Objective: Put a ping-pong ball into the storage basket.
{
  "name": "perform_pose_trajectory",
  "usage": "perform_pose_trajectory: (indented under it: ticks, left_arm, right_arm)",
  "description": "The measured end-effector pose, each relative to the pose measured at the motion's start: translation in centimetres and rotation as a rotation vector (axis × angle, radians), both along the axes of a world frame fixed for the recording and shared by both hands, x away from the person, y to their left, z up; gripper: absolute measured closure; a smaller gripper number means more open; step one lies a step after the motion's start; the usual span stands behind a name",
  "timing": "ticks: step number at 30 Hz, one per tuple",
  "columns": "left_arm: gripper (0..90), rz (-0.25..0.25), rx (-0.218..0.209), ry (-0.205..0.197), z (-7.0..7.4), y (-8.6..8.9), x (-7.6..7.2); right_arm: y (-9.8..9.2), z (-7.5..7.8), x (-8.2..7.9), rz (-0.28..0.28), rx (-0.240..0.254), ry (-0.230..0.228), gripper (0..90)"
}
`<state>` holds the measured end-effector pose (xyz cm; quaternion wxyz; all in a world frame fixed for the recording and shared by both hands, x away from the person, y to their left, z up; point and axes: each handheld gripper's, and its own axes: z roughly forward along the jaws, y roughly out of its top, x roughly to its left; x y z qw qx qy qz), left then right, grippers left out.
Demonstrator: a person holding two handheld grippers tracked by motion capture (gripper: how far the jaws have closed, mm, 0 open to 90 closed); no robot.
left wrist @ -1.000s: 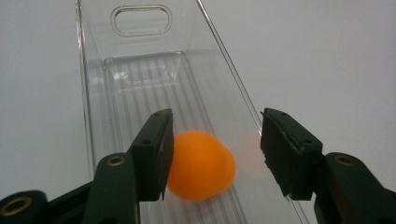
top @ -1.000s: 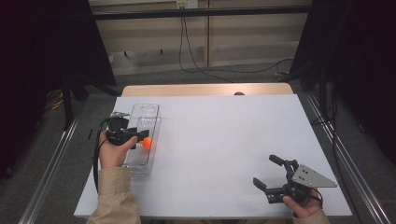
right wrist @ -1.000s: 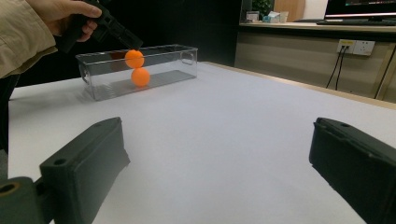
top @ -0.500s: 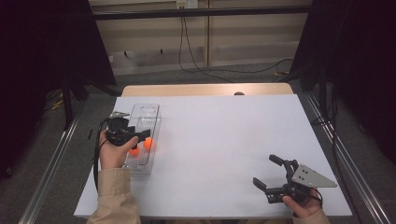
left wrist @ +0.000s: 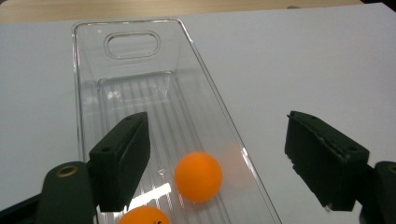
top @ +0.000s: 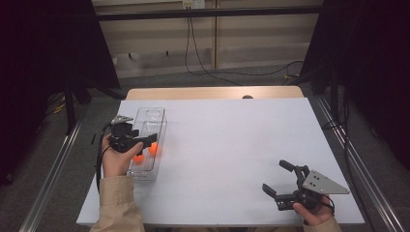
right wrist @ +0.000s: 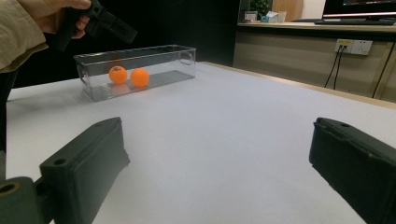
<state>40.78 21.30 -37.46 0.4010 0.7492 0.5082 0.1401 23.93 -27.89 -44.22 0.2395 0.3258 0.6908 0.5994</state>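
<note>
At the near right corner of the smooth white table (top: 232, 145), the right gripper (top: 282, 179) rests low in the person's hand, its 2 blocky matte-black jaws spread wide with nothing between them; a flat grey three-cornered plate sits on top of it. Farther in, on the left, the left gripper (top: 147, 140) is held over a long, narrow bin (top: 157, 118) of clear glossy plastic with a ribbed floor, rounded corners and an oval handle slot in its far end wall. Its jaws have just been opening and now stand apart, pinching nothing, angled down over the bin's near half. The hand wraps the gripper's body, with a tan sleeve running back to the table's near edge. The 2 smooth round orange balls lie on the bin's floor below those jaws: the nearer ball (left wrist: 142, 215) just beside the farther ball (left wrist: 198, 176), both at the near end.
</note>
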Motion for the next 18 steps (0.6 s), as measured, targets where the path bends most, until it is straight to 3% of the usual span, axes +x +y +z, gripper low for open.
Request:
perform_pose_trajectory:
  ticks: [9,18]
  left_arm:
    - [20.4,-0.018,-0.007,-0.034,0.2,-0.1,-0.7]
    - [17.7,0.0,-0.016,-0.065,0.3,0.5,-1.4]
  right_arm:
    - [0.0,0.0,-0.1,0.0,-0.001,-0.004,2.9]
    - [0.0,0.0,-0.1,0.0,-0.005,-0.004,2.9]
